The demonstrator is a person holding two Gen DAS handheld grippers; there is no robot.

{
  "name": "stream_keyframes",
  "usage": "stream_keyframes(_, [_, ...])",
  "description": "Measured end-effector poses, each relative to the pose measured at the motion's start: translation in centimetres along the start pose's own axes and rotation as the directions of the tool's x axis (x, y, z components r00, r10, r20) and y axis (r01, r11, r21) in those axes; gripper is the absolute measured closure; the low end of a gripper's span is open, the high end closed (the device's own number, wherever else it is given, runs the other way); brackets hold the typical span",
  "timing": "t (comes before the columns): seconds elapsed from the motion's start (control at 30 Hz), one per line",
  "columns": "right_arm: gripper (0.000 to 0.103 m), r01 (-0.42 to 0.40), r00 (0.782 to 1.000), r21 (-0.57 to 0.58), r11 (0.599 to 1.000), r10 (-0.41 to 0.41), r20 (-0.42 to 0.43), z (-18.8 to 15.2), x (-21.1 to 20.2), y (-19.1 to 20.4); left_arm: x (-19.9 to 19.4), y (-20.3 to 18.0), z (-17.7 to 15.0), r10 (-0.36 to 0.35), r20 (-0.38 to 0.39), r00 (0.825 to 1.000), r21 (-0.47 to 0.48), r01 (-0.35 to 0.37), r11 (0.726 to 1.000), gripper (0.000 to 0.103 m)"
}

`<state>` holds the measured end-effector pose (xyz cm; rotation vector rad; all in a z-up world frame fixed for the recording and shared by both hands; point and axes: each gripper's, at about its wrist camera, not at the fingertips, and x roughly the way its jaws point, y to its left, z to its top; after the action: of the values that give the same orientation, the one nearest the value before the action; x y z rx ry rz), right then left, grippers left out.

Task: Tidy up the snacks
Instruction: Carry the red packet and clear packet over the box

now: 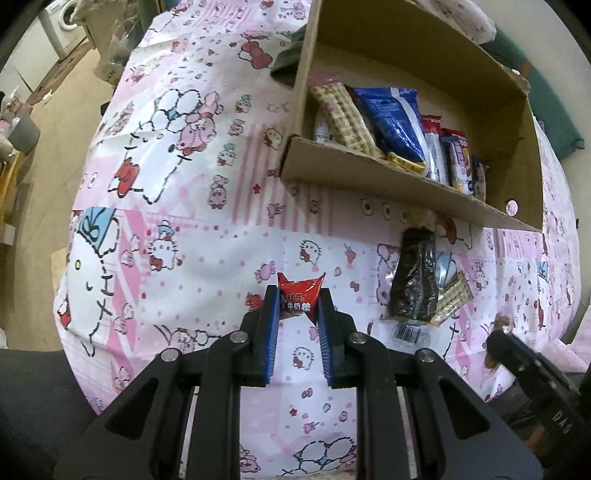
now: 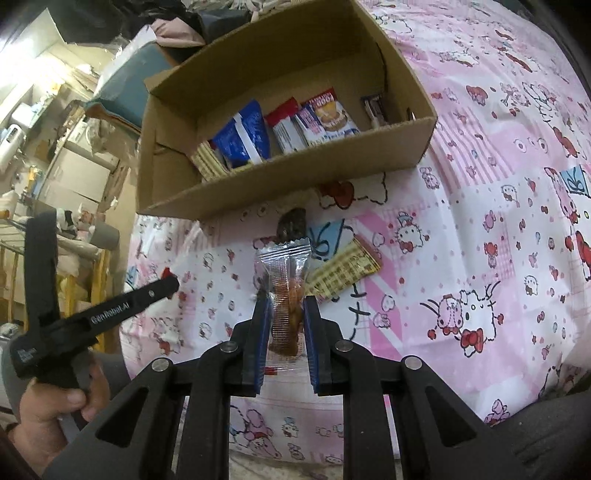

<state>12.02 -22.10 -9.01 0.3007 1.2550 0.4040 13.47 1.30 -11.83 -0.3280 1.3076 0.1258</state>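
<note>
We note a table covered by a pink and white cartoon-print cloth (image 1: 192, 206). Beyond its edge lies a beige floor (image 1: 70, 99), with a white washing machine (image 1: 61, 26) in the far corner. Stacked cardboard cartons (image 2: 79, 177) and cluttered shelving (image 2: 22, 122) crowd one side. A teal cushion (image 1: 554, 110) rests behind the table.

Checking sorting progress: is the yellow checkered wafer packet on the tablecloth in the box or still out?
Out. One checkered packet lies on the tablecloth in front of the cardboard box, beside a dark packet. A similar one is already inside.
</note>
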Motion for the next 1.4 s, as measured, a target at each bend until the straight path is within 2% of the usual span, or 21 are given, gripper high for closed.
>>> stream_keyframes(0.1, [0.084,-0.017,0.999,-0.002,1.000,0.017,0.040,0.2,-1.0,0.4,-0.8,0.4,-0.3,-0.004,0.012,1.000,-0.016,0.005,1.000,0.087])
stream_keyframes(0.2, [0.084,-0.015,0.996,-0.002,1.000,0.015,0.087,0.4,-2.0,0.6,-2.3,1.4,-0.6,-0.092,-0.001,0.996,-0.111,0.092,0.990,0.087])
stream_keyframes(0.23, [0.084,-0.022,0.994,0.000,1.000,0.022,0.104,0.6,-2.4,0.6,-2.8,1.3,-0.6,-0.100,0.008,0.995,-0.112,0.100,0.989,0.087])
stream_keyframes(0.47, [0.084,-0.115,0.970,-0.010,0.993,0.114,0.215,1.7,-5.3,1.3,-8.1,0.2,1.1,-0.115,0.146,0.982,-0.051,0.124,0.991,0.087])
stream_keyframes(0.6, [0.084,-0.158,0.952,-0.008,0.987,0.154,0.263,2.9,-6.7,2.0,-10.2,-0.4,3.8,-0.109,0.206,0.972,-0.003,0.113,0.994,0.087])
stream_keyframes(0.7, [0.084,-0.169,0.945,-0.014,0.985,0.166,0.283,4.1,-7.6,2.2,-11.0,-0.4,5.6,-0.104,0.232,0.967,-0.002,0.107,0.994,0.087])
stream_keyframes(0.9, [0.084,-0.181,0.930,-0.010,0.983,0.175,0.323,7.2,-8.8,1.4,-11.5,-0.9,8.2,-0.091,0.261,0.961,0.028,0.087,0.996,0.087])
stream_keyframes(1.17, [0.084,-0.132,0.923,-0.016,0.991,0.129,0.363,11.7,-9.1,0.2,-10.2,-2.5,10.4,-0.072,0.265,0.962,0.076,0.054,0.996,0.087])
stream_keyframes(1.3, [0.084,-0.122,0.925,-0.005,0.992,0.116,0.363,13.7,-8.1,-0.6,-9.0,-3.7,11.4,-0.062,0.267,0.962,0.115,0.032,0.993,0.087])
stream_keyframes(1.4, [0.084,-0.143,0.926,-0.036,0.989,0.147,0.348,14.2,-6.4,-1.1,-7.3,-4.8,11.6,-0.048,0.287,0.957,0.172,-0.002,0.985,0.087])
